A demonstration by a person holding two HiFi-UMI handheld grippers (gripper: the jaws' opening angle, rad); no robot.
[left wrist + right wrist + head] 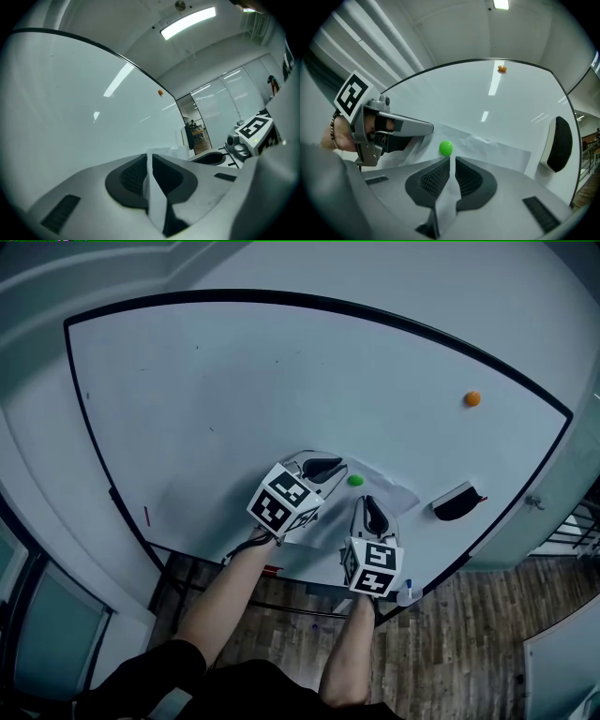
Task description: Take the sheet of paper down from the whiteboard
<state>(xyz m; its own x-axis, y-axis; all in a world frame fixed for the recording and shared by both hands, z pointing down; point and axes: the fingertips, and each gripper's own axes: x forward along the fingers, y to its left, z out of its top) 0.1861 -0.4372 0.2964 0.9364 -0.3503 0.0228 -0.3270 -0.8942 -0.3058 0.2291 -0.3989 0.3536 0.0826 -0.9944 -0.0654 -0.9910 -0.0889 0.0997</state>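
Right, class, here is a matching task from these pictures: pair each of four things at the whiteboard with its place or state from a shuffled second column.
Column one:
1. green magnet
2. orange magnet
3. black eraser
4. sheet of paper

Column two:
A. pinched by both the left gripper and the right gripper
B. alone on the bare whiteboard, up towards its right
C. sitting on the sheet of paper
D. on the whiteboard, right of the sheet of paper and apart from it

Pairs: 1-C, 2-B, 3-D, 4-A.
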